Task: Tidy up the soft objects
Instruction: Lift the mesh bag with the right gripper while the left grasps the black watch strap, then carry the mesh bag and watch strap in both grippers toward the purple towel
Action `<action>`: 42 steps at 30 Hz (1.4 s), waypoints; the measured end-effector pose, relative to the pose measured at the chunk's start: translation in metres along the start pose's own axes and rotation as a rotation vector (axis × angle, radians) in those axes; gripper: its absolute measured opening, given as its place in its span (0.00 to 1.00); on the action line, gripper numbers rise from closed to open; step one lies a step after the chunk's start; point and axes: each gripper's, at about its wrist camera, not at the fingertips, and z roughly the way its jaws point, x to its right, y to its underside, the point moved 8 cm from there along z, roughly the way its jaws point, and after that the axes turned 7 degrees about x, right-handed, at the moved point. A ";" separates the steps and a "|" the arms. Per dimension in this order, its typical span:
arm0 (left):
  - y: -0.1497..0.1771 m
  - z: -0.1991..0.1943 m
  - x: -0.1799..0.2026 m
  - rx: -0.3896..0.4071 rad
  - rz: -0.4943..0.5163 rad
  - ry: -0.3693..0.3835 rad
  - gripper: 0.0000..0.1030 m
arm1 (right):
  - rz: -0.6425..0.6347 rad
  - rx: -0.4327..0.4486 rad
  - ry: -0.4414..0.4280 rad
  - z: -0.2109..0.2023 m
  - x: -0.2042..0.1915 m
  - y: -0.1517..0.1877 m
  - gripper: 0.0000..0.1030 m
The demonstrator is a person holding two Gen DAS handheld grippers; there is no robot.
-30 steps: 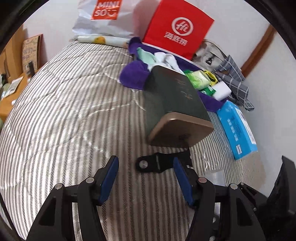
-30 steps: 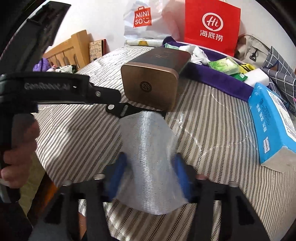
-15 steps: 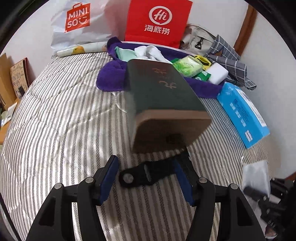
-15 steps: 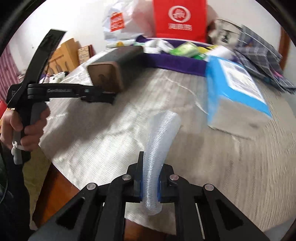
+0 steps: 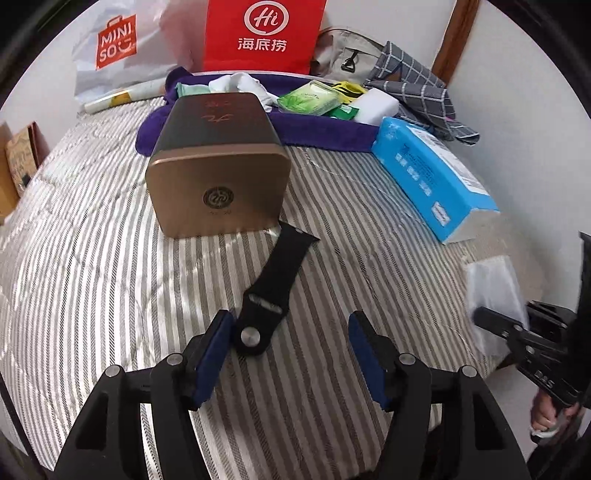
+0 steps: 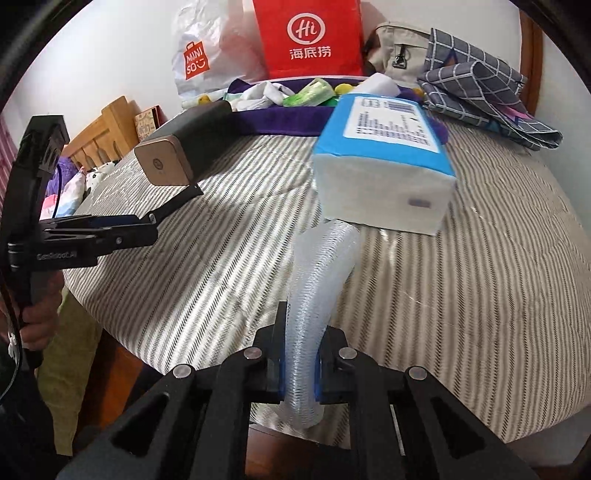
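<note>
My right gripper (image 6: 300, 352) is shut on a clear foam net sleeve (image 6: 317, 280) and holds it above the striped bed near the front edge; the sleeve also shows in the left wrist view (image 5: 493, 291). My left gripper (image 5: 290, 345) is open and low over the bed. A black watch strap (image 5: 271, 291) lies on the bed, its buckle end next to my left finger (image 5: 218, 347). A gold and black tin (image 5: 218, 173) lies on its side behind the strap. A blue tissue pack (image 5: 430, 173) lies to the right.
A purple cloth (image 5: 314, 129) at the back carries a green wipes pack (image 5: 310, 98), a white sponge (image 5: 376, 107) and white cloths. Behind stand a red bag (image 5: 262, 33) and a white MINISO bag (image 5: 118, 44). A grey checked cloth (image 5: 413, 81) lies back right.
My left gripper swung so the strap now lies between its fingers and the tin faces it. My right gripper, shut on the sleeve, turned toward the tissue pack.
</note>
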 end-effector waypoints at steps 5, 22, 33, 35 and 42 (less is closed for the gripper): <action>-0.012 0.015 0.001 0.011 0.086 -0.117 0.59 | 0.013 0.014 0.003 -0.007 0.007 0.005 0.10; -0.019 0.025 0.028 0.003 0.143 -0.102 0.37 | 0.076 0.033 0.018 -0.006 0.030 0.003 0.10; -0.020 0.014 0.022 0.000 0.069 -0.069 0.19 | 0.070 0.053 0.017 -0.009 0.026 -0.011 0.09; -0.023 0.008 0.021 0.012 0.051 -0.057 0.19 | 0.064 0.058 0.021 -0.013 0.025 -0.015 0.09; -0.033 -0.012 0.018 0.048 0.016 -0.054 0.19 | 0.070 0.069 0.025 -0.026 0.026 -0.030 0.09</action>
